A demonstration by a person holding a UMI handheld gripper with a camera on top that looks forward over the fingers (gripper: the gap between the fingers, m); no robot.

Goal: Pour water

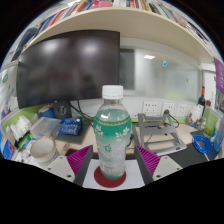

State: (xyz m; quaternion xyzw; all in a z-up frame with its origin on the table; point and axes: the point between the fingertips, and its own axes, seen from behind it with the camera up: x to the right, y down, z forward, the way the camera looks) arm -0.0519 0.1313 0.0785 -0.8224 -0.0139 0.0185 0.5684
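A clear plastic water bottle (112,135) with a white cap and a green label stands upright on a red round coaster (111,181), which lies on a white board (88,177). My gripper (113,163) is open. The bottle stands between the two fingers, with a gap at either side. The left magenta pad (81,160) and the right magenta pad (146,160) flank the bottle's lower half. The bottle holds water up to near its shoulder.
A large black monitor (70,68) stands behind the bottle to the left. A white cup (44,150) and a blue box (70,127) sit at the left. A grey device (155,130) is at the right. A bookshelf (110,12) runs overhead.
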